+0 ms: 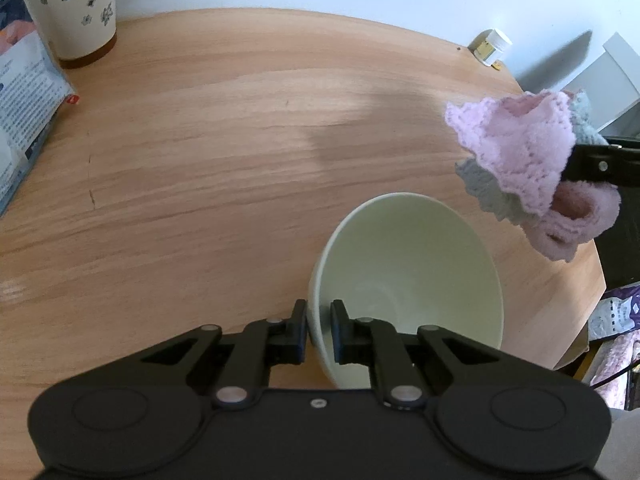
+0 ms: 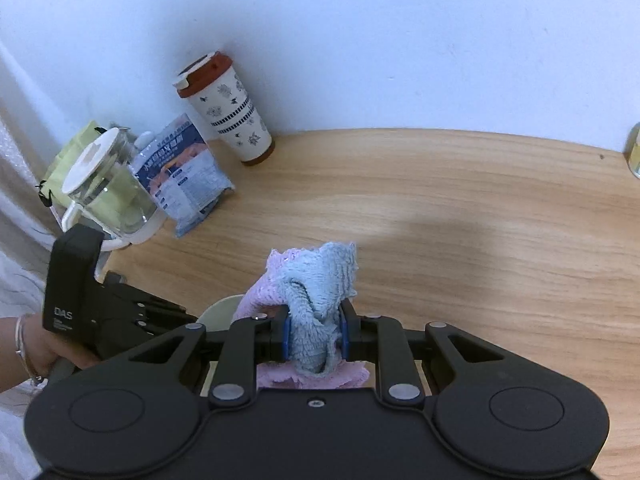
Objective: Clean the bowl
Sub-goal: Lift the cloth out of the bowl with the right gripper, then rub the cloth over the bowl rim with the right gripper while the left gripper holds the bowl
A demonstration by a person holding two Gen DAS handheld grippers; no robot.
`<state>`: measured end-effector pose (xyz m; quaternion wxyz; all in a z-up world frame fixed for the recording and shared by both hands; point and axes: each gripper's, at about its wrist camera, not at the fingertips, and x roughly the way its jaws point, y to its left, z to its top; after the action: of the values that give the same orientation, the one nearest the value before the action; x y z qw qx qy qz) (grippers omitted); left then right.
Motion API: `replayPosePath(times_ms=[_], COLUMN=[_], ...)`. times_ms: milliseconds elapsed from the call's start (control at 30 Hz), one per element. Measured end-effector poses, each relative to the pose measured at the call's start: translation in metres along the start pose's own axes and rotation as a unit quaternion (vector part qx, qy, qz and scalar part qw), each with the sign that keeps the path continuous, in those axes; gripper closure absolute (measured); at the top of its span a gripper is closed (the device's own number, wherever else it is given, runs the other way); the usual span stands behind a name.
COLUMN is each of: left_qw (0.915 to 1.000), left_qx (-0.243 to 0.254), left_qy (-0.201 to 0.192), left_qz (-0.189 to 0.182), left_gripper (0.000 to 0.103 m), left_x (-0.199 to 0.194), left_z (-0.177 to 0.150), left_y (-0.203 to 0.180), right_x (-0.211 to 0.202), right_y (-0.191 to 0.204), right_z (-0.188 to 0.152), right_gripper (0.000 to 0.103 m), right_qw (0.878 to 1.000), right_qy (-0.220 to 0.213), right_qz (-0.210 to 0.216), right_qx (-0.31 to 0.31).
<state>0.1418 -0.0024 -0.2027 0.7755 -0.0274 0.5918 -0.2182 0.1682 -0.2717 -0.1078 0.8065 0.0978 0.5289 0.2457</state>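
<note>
My left gripper (image 1: 319, 332) has the bowl (image 1: 404, 280) by the rim: one finger outside the wall, the other inside, pinched tight on that pale green edge. The bowl sits tipped, mouth turned up and away from me, right at my fingertips over the wooden table (image 1: 200, 160) (whether its base touches the wood I can't tell, the gripper body hides it).

Over on the right, my right gripper (image 2: 314, 336) is clamped on the cloth (image 2: 316, 300), a bunched pink and blue-grey rag, squeezed between the blue-padded fingers with folds spilling out above and below. In the left camera that cloth (image 1: 520, 168) hangs up and to the right of the bowl, near its far rim but apart from it, not inside.

From the right camera just a sliver of the bowl (image 2: 218, 314) peeks out to the left of the cloth, below it, with the left gripper's black body beside it and my hand (image 2: 24, 344) on the handle.

Back by the wall: a paper cup (image 2: 228, 108) with a brown lid, a blue packet (image 2: 184, 172) leaning beside it, a glass jug (image 2: 108, 192), and a small jar (image 1: 490, 46) at the table's far right edge.
</note>
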Motion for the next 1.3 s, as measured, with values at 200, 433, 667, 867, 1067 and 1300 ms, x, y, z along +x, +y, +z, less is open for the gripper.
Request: replayPosePath(times_ms=[200,433,667,867,1067,1300], left_qw=[0.9999,0.9937,0.9823,0.974,0.9666,0.9653], left_qx=[-0.002,0.064,0.116,0.142,0.154,0.169], left_qy=[-0.015,-0.071,-0.107,-0.127,-0.152,-0.144], left_qz=[0.007,0.059,0.101,0.123,0.137,0.137], left_gripper=[0.093,0.095,0.094,0.094,0.093,0.091], left_x=[-0.004,-0.02,-0.025,-0.029,-0.037,-0.037], left_z=[-0.002,-0.005,-0.011,-0.011,-0.011,-0.013], left_y=[-0.005,-0.026,-0.042,-0.054,-0.061,-0.066], right_x=[0.013,0.022,0.045,0.072,0.095,0.105], right_y=[-0.002,-0.003,0.011,0.023,0.037,0.021], right_z=[0.001,0.025,0.042,0.047,0.052,0.048], right_gripper=[0.079,0.079,0.079,0.079,0.079,0.079], right_qw=[1.0,1.0,0.998,0.994,0.991,0.986], right_qy=[0.008,-0.001,0.027,0.054,0.091,0.127], right_qz=[-0.002,0.023,0.049,0.088,0.089,0.096], right_qx=[-0.001,0.005,0.012,0.044,0.025,0.051])
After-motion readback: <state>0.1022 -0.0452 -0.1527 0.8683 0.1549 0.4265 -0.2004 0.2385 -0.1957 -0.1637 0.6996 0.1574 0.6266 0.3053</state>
